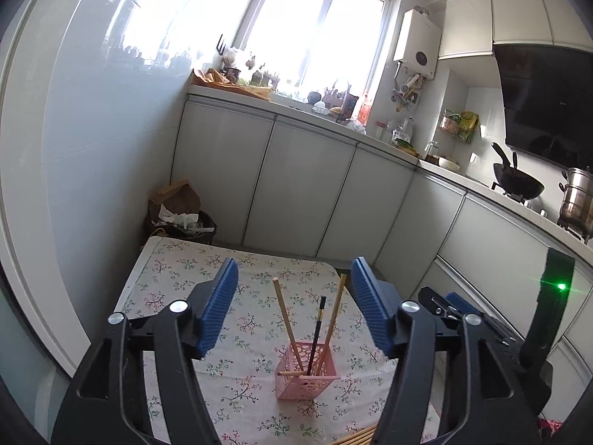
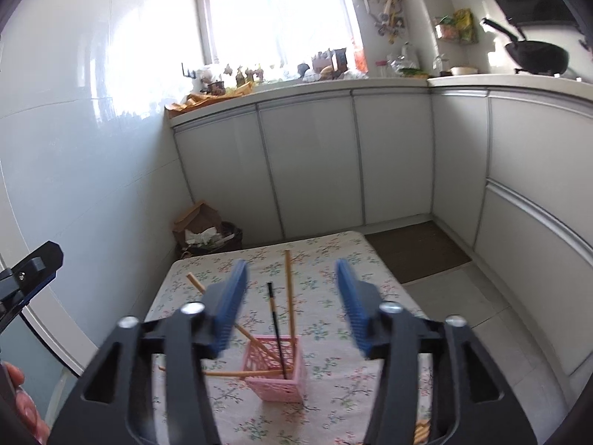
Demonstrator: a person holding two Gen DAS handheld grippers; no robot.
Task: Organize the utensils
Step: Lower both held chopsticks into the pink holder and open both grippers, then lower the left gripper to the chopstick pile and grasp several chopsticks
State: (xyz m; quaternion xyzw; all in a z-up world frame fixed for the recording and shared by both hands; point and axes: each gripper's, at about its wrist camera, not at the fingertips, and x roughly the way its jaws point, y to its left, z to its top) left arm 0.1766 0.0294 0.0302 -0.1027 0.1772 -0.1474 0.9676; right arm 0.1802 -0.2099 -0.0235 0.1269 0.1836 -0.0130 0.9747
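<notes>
A pink lattice basket stands on the floral tablecloth. It holds wooden chopsticks and one black chopstick, all leaning. One wooden chopstick lies across its rim. My left gripper is open and empty above the basket. More wooden chopsticks lie at the table's near edge. In the right wrist view the basket sits below my right gripper, which is open and empty. The right gripper also shows in the left wrist view.
A trash bin with paper stands beyond the table's far left corner. White cabinets and a cluttered counter run behind and to the right. A black wok and a steel pot sit on the stove.
</notes>
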